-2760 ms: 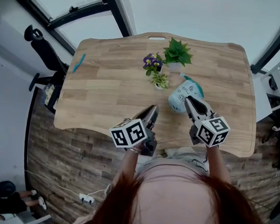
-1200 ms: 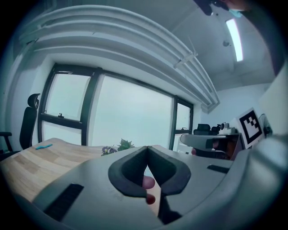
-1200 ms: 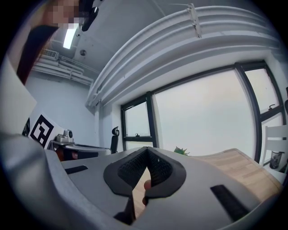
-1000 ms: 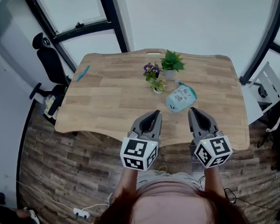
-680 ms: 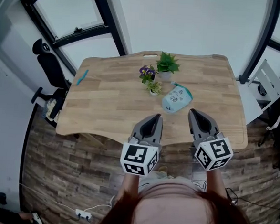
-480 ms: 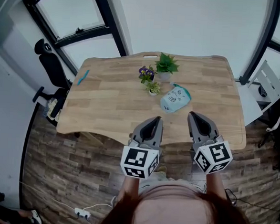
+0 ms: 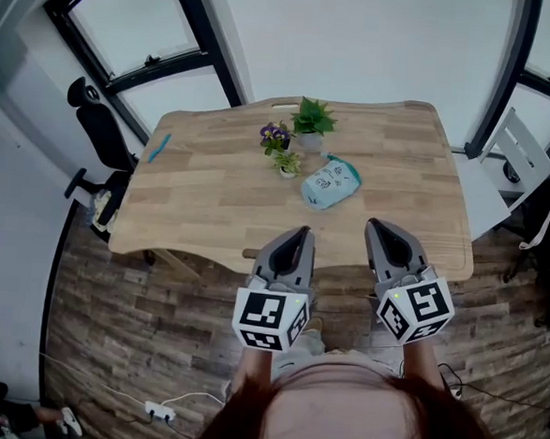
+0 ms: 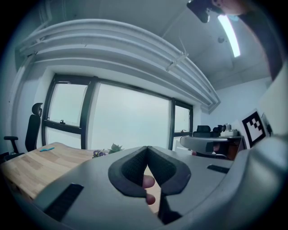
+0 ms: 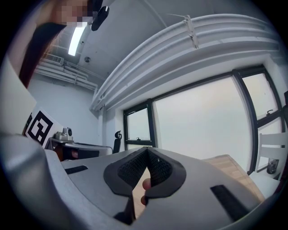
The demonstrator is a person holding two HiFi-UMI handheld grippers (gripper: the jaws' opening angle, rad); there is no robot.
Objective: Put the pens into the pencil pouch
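A light wooden bench (image 7: pixel 211 200) stands ahead of the person, and both grippers hang short of its near edge, over the plank floor. The left gripper (image 7: pixel 300 233) has its jaws pressed together with nothing between them, and the right gripper (image 7: pixel 372 226) is the same, closed and empty. The pale blue patterned pencil pouch (image 7: pixel 330 182) lies on the bench right of centre, just beyond the gap between the two grippers and a little closer to the right one; it lies slanted, its teal-edged end turned toward the far right. The only pen in sight is a slim teal pen (image 7: pixel 158 147) near the bench's far left edge, well apart from the pouch and from both grippers. Its long axis runs roughly away from the person, tilted slightly rightward. It lies far left of the left jaws, so the left hand is probably the nearer one for the reach. Three small potted plants (image 7: pixel 290 140) cluster just beyond the pouch, between it and the bench's far edge.
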